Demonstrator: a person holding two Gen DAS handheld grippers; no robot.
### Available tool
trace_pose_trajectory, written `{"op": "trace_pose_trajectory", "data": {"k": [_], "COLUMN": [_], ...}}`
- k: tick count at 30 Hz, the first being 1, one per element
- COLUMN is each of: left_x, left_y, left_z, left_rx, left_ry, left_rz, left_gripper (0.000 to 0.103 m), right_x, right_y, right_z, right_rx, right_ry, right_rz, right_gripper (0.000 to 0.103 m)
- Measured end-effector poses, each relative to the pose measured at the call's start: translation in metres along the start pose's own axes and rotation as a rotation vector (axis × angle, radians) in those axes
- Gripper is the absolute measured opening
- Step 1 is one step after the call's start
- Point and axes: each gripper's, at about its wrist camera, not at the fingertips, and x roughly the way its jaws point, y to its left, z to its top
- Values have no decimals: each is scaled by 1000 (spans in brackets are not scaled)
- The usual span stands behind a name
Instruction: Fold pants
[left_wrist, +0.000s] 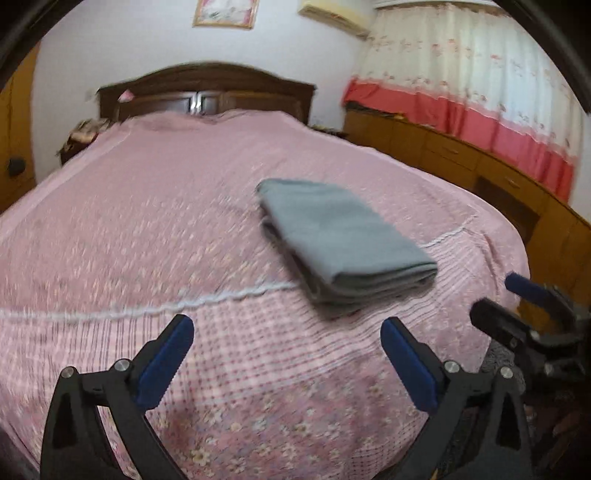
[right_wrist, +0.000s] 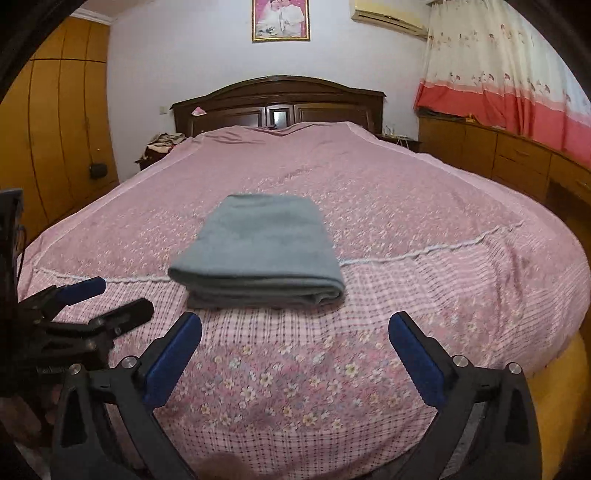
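Already folded into a thick grey rectangle, the pants (right_wrist: 258, 251) are seen lying on the pink floral bedspread (right_wrist: 424, 206), at about 12 o'clock from the right gripper (right_wrist: 295, 354) and 1 o'clock from the left gripper (left_wrist: 288, 354); both jaws are spread wide and empty, clear of the cloth. The stacked layers could be dragged apart if a finger were caught on the near fold. Nothing is seen in the way; a headboard (right_wrist: 277, 99) lies beyond at 12 o'clock and cabinets (right_wrist: 517, 158) at 2 o'clock.
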Motion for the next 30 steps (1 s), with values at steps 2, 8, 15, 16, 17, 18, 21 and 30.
{"op": "trace_pose_trajectory", "data": {"k": [2, 8, 15, 16, 17, 18, 21, 30], "left_x": [3, 19, 18, 18, 17, 16, 14, 12], "left_y": [2, -6, -12, -11, -11, -9, -4, 4], "left_z": [-2, -3, -3, -3, -2, -1, 0, 2], "left_rx": [-12, 9, 18, 9, 3, -6, -22, -34], "left_ry": [-1, 18, 16, 14, 13, 12, 16, 20], "left_rz": [-7, 20, 20, 14, 11, 6, -2, -15], "left_gripper": [103, 103, 103, 103, 103, 103, 103, 103], "right_x": [11, 23, 33, 33, 34, 34, 34, 38], "right_y": [-5, -9, -13, -13, -14, -14, -14, -16], "right_z": [-6, -16, -22, -21, -22, -22, -22, -22], "right_rx": [20, 50, 52, 53, 54, 54, 52, 64], "right_ry": [28, 73, 98, 100, 101, 100, 98, 118], "right_rz": [13, 11, 17, 18, 18, 12, 8, 18], "right_gripper": [103, 103, 103, 103, 103, 103, 103, 103]}}
